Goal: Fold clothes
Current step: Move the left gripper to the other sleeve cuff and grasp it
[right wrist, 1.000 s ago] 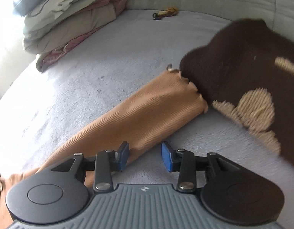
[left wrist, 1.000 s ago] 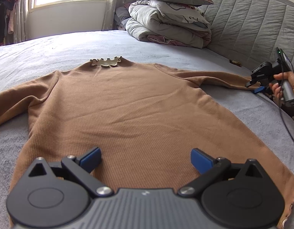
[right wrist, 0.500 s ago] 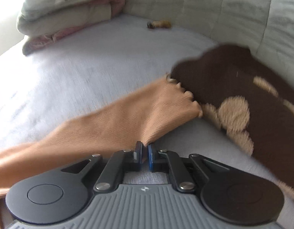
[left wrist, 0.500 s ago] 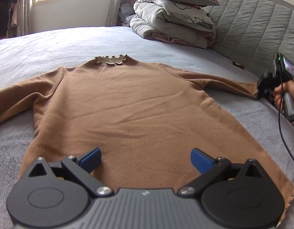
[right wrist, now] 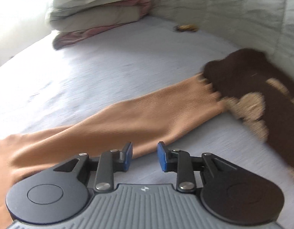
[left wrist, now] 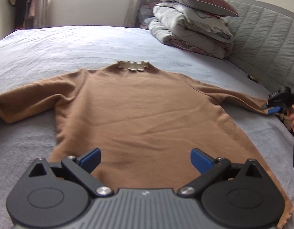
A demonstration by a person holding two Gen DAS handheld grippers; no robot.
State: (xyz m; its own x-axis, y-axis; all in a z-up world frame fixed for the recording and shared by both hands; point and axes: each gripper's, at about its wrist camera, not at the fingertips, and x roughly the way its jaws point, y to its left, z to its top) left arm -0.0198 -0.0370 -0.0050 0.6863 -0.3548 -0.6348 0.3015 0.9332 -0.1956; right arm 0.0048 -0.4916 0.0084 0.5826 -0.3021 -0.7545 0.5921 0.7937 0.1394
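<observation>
The sweater (left wrist: 147, 114) lies flat on the bed (left wrist: 70, 43), collar toward the pillows. Your right gripper (right wrist: 144, 155) has just been opening, nothing between its jaws, beside the sleeve (right wrist: 127, 118). Your left gripper (left wrist: 145, 159) gapes over the hem. Re-pinch nearer the cuff, then fold inward.

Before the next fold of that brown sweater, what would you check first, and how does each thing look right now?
1. Sweater lying flat on the bed: ok.
2. Right sleeve stretched out: ok, but its cuff touches the dark brown garment.
3. Right hand-held gripper: it has just been opening, its jaws are apart with the sleeve's edge between them, not pinched: not ok for lifting.
4. Left hand-held gripper: wide open above the hem, holding nothing: ok.
5. Left sleeve: its end is out of view: cannot tell.
</observation>
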